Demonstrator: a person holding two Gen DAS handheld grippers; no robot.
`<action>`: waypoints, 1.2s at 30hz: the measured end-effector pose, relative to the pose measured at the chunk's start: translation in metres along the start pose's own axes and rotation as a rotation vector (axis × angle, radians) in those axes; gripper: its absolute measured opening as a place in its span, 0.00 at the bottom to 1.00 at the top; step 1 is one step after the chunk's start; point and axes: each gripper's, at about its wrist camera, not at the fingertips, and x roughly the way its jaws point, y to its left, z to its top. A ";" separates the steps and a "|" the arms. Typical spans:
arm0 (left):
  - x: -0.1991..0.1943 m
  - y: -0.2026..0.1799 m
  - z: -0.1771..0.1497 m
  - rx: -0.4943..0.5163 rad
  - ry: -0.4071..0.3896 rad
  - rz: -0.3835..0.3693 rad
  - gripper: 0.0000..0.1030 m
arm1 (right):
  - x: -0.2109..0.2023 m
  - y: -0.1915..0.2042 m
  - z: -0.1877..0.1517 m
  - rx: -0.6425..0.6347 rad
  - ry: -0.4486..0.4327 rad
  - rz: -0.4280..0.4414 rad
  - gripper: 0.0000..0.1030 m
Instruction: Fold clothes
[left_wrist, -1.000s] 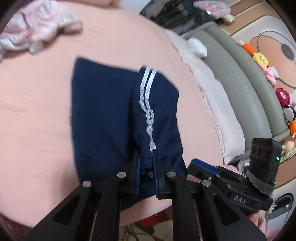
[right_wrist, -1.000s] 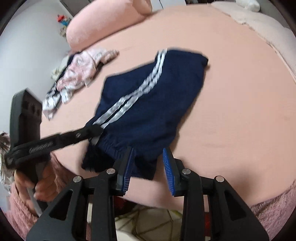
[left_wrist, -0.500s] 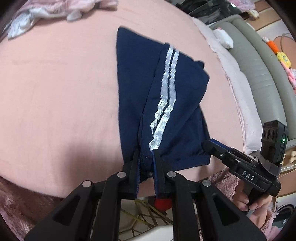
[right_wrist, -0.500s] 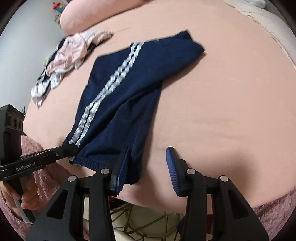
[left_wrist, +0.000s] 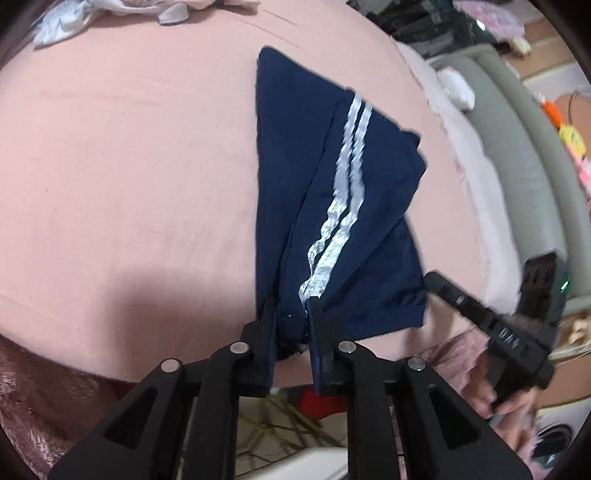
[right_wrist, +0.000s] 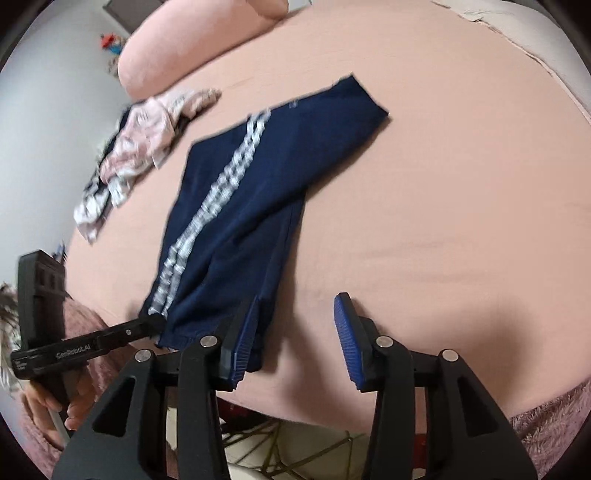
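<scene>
navy track shorts (left_wrist: 332, 206) lie on a pink bed sheet (left_wrist: 129, 166), near the front edge of the bed. dark blue fabric, two white side stripes (left_wrist: 341, 206) running lengthwise down the upper layer; stripes look rippled toward the near end. garment is folded over on itself: one panel lies across the other, leaving a plain navy strip exposed along one side. edges blurred in both views.

long axis runs from the near edge of the bed away toward its middle. in the left wrist view the near end sits at the fingers and the far end narrows to a corner pointing up and slightly left. in the right wrist view the shorts (right_wrist: 251, 206) slant from lower left to upper right, far corner toward the pillow side.

left gripper (left_wrist: 291, 325): fingers nearly closed, pinching the near hem of the shorts where the stripes end; cloth bunched between the pads. the same gripper (right_wrist: 147, 326) shows from the side in the right wrist view, tip at the stripe end.

right gripper (right_wrist: 295, 332): fingers spread wide, nothing between them; left finger (right_wrist: 242, 339) overlaps the near corner of the shorts, whether touching it i cannot tell; right finger over bare sheet (right_wrist: 461, 184).

crumpled pink-and-white clothes (right_wrist: 140, 147) lie apart from the shorts, near a pink pillow (right_wrist: 192, 44). grey headboard (left_wrist: 517, 166) beyond the bed's side.
</scene>
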 end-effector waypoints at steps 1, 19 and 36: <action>-0.005 0.000 0.002 -0.003 -0.020 -0.004 0.17 | 0.000 0.000 0.000 0.007 -0.003 0.021 0.42; 0.006 0.006 -0.007 -0.120 -0.016 -0.021 0.31 | 0.029 0.023 -0.015 -0.116 0.051 -0.045 0.27; 0.008 0.004 -0.005 -0.051 0.029 0.026 0.44 | 0.029 0.010 -0.016 -0.001 0.000 -0.003 0.28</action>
